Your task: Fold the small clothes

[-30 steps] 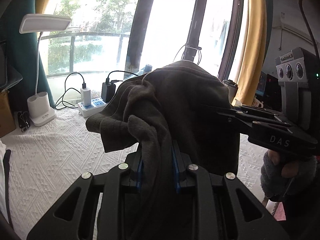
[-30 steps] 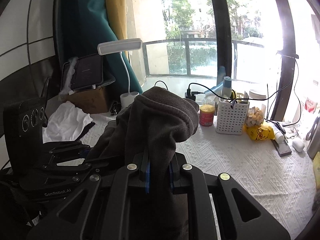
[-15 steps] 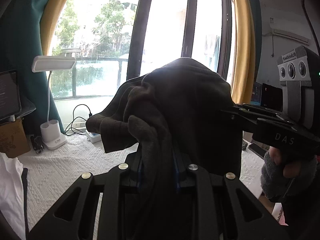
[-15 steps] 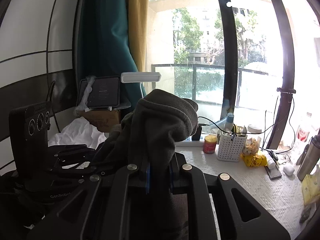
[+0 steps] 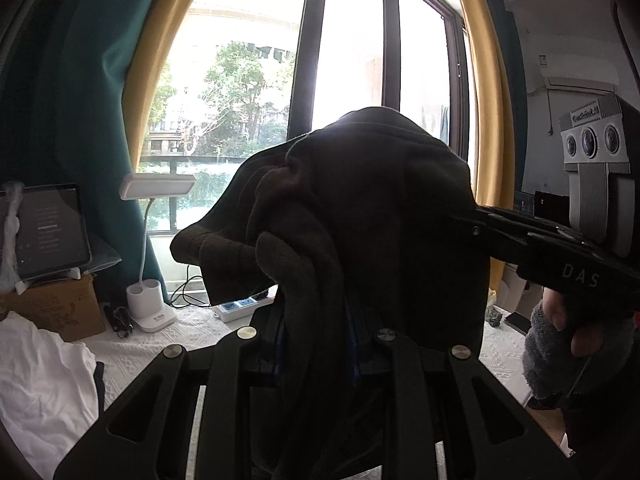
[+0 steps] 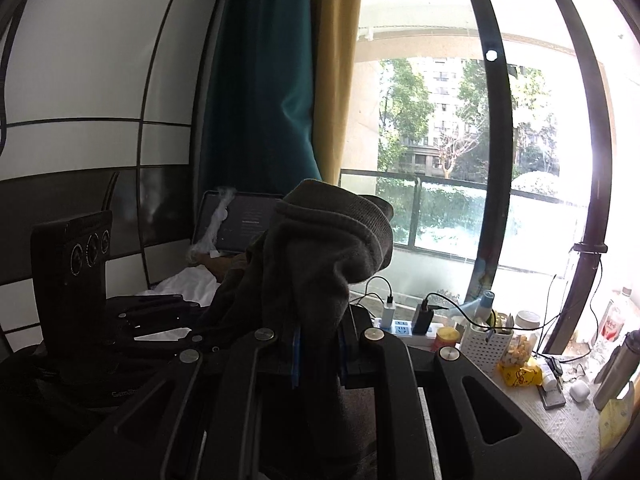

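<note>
A dark grey-brown fleece garment (image 5: pixel 360 216) is held up in the air, well above the table, and fills the middle of the left wrist view. My left gripper (image 5: pixel 318 344) is shut on a bunched fold of it. In the right wrist view the same garment (image 6: pixel 320 248) drapes over my right gripper (image 6: pixel 318 344), which is shut on its ribbed edge. The right gripper (image 5: pixel 532 240) also shows at the right of the left wrist view, gripped by a person's hand (image 5: pixel 568 332) in a grey fingerless glove. The fingertips of both grippers are hidden in the cloth.
The table (image 5: pixel 188 332) has a white textured cloth. On it lie a white garment (image 5: pixel 44 368), a white desk lamp (image 5: pixel 154 240), a power strip (image 6: pixel 404 326), a white basket (image 6: pixel 486 346), jars, a yellow bag (image 6: pixel 520 374) and metal bottles (image 6: pixel 616 368). A tablet (image 5: pixel 44 232) stands on a cardboard box.
Both grippers have risen with the dark garment still clamped; the table has dropped lower in both views and more window and curtain show. The grips look unchanged.
</note>
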`<control>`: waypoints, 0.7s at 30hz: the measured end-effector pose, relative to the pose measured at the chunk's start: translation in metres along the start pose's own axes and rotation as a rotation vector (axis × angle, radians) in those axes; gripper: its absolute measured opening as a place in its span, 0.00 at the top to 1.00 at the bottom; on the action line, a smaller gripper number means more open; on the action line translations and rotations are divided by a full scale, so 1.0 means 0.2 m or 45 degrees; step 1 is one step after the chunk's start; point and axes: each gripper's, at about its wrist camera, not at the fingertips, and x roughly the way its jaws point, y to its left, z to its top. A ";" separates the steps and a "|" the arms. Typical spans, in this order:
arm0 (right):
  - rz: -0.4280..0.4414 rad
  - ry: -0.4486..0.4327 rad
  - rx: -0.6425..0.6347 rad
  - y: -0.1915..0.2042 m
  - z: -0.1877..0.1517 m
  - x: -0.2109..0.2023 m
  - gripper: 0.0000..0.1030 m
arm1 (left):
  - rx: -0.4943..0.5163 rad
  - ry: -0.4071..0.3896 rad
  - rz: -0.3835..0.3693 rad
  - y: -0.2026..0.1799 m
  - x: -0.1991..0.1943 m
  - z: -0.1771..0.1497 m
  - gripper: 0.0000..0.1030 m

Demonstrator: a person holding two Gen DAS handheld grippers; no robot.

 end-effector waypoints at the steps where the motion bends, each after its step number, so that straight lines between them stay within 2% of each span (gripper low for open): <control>1: 0.014 -0.008 -0.005 0.03 0.01 0.01 0.86 | 0.003 -0.005 0.014 0.02 -0.02 0.00 0.79; 9: 0.155 -0.063 -0.028 0.26 0.08 0.09 0.86 | 0.040 -0.030 0.152 0.20 -0.27 0.01 0.79; 21: 0.354 -0.026 -0.095 0.67 0.10 0.25 0.86 | 0.056 0.002 0.314 0.43 -0.54 -0.08 0.79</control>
